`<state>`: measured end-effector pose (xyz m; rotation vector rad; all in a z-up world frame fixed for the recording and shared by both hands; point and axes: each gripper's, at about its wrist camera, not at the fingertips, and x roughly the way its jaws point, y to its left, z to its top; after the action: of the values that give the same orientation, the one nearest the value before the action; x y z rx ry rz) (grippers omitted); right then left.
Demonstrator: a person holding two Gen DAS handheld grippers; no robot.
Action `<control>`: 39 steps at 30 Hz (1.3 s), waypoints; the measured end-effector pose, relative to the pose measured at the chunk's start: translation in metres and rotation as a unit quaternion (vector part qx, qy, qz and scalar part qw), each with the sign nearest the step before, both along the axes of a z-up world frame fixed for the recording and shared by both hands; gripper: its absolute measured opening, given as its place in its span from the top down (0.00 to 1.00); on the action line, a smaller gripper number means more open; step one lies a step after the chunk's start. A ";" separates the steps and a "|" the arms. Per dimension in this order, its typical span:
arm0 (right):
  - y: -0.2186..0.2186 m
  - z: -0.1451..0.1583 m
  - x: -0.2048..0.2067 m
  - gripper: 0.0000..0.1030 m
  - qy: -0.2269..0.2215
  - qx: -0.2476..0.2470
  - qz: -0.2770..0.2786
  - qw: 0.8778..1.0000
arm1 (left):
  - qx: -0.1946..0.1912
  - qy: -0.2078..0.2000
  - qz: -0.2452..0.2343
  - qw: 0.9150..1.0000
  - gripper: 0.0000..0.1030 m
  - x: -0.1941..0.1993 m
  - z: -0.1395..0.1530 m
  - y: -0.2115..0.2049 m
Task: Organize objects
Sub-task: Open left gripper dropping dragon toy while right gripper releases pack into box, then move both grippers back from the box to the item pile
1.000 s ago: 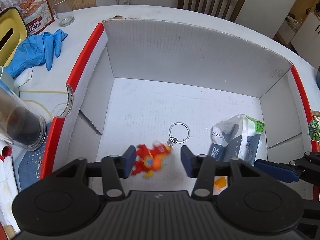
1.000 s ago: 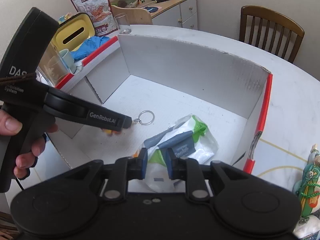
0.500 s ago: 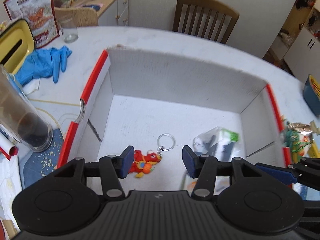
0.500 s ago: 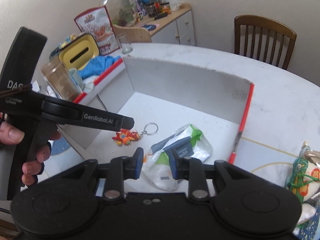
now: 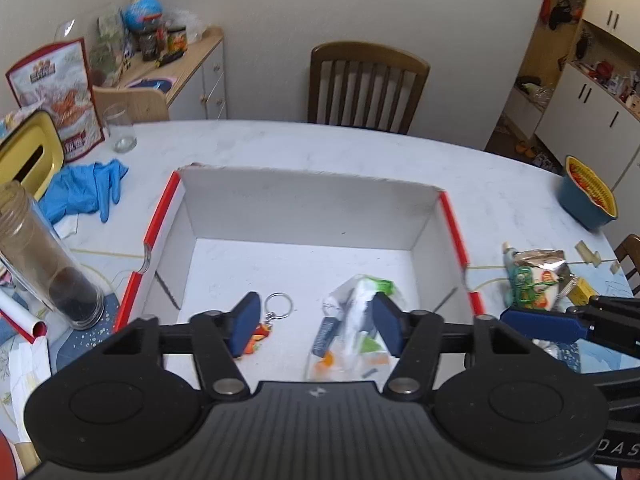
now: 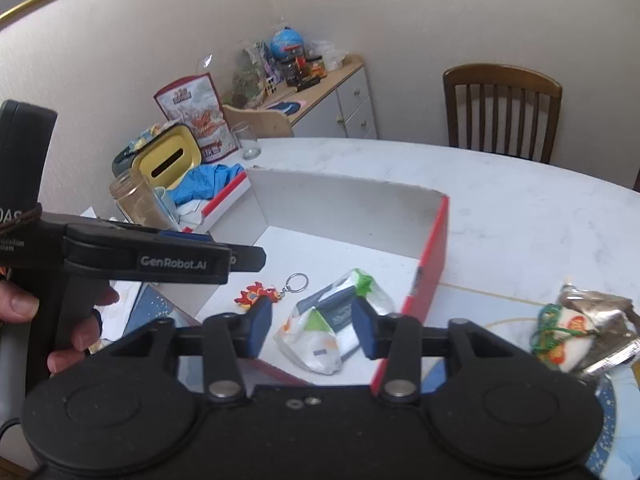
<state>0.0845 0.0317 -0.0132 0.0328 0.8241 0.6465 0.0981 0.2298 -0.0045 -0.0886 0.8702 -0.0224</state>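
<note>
Both deposits look complete: the left tool (image 5: 316, 330) and right tool (image 6: 312, 334), jaws just opened and empty, hover above the cardboard box (image 5: 308, 204) holding keychain (image 6: 260, 294) and packet (image 6: 332, 328); next, probably the snack bag (image 6: 584, 332) on the desk (image 6: 520, 208).

My left gripper (image 5: 316, 326) is a matte black plastic body with two round discs at its base, silver pivot screws on the linkage bars and flat dark blue pads (image 5: 245, 322) on its fingers. My right gripper (image 6: 312, 332) has the same build, with two small screws on its ribless top plate. Seen from the right wrist camera, the left one's side arm reads "GenRobot.AI" in white, and a brown cord wraps its handle.
</note>
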 end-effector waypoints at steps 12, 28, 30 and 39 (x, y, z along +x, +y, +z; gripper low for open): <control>-0.060 0.012 -0.023 0.21 -0.018 0.026 -0.036 0.999 | -0.004 -0.022 -0.021 1.000 0.20 -0.024 0.014 -0.043; -0.160 0.012 -0.043 0.01 -0.028 0.043 -0.085 0.995 | 0.002 -0.032 -0.036 0.999 0.18 -0.036 0.022 -0.114; -0.172 0.011 -0.044 0.01 -0.028 0.041 -0.090 0.995 | 0.002 -0.033 -0.039 0.999 0.14 -0.037 0.021 -0.124; -0.226 0.003 -0.047 0.01 -0.030 0.024 -0.114 0.993 | -0.013 -0.027 -0.039 0.999 0.00 -0.035 0.013 -0.166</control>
<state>0.0375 -0.1944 -0.0102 0.1475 0.7333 0.4490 0.0628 0.0639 0.0087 -0.0789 0.8194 -0.1091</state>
